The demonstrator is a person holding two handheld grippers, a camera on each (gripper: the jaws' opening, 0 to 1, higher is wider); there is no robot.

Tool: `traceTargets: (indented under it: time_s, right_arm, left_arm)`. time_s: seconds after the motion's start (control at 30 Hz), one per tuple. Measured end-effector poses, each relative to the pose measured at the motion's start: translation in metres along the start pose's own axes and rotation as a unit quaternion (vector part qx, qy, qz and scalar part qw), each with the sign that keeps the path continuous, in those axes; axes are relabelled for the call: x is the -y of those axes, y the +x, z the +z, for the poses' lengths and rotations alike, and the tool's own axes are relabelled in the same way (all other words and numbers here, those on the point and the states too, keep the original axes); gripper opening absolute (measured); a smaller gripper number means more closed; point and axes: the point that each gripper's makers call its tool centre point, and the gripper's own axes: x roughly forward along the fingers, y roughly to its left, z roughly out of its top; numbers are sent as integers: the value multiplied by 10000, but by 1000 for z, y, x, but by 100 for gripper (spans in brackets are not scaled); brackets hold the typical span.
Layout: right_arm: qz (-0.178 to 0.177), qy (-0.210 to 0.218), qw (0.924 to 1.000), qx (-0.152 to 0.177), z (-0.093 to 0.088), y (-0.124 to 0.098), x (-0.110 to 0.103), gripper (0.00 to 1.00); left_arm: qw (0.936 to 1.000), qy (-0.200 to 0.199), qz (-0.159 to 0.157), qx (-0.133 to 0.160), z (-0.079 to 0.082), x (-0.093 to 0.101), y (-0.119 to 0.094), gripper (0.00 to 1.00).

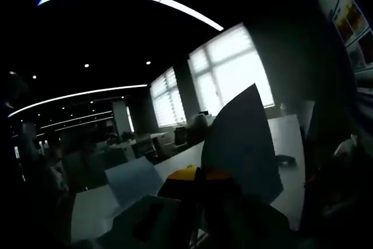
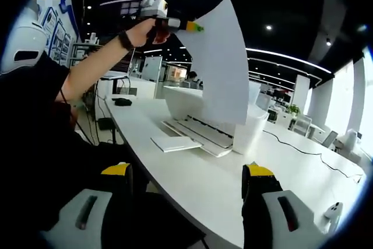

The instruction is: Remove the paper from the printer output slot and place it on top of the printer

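Paper [image 2: 218,65] hangs in the air above the printer [image 2: 224,122], pinched at its top corner by my left gripper [image 2: 189,25]. In the left gripper view the sheet [image 1: 242,144] rises from the closed yellow tips. My right gripper [image 2: 189,179] sits near the white desk [image 2: 198,176], jaws spread, holding nothing.

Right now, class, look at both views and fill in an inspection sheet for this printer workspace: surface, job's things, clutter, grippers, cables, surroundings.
Surface: long white table, mostly bare.
Job's things: paper held up in the air above the white printer; not yet laid on top.
Clutter: dark mouse at the table's far end.
Grippers: left gripper shut on the paper; right gripper open, empty, low by the table's edge.
Cables: thin dark cable trailing across the table beyond the printer.
Surroundings: dim office, bright windows, ceiling light strips.
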Motion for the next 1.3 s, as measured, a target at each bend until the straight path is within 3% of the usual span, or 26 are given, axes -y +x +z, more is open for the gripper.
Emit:
traceTargets:
  time_s: [0.47, 1.3]
  right_arm:
    - [-4, 26, 10000, -12, -2, 0, 0, 72]
    - [4, 36, 10000, -13, -2, 1, -1, 72]
  left_arm:
    - [10000, 69, 55, -41, 8, -6, 6, 5]
    - [9997, 60, 194, -138, 5, -19, 8, 5]
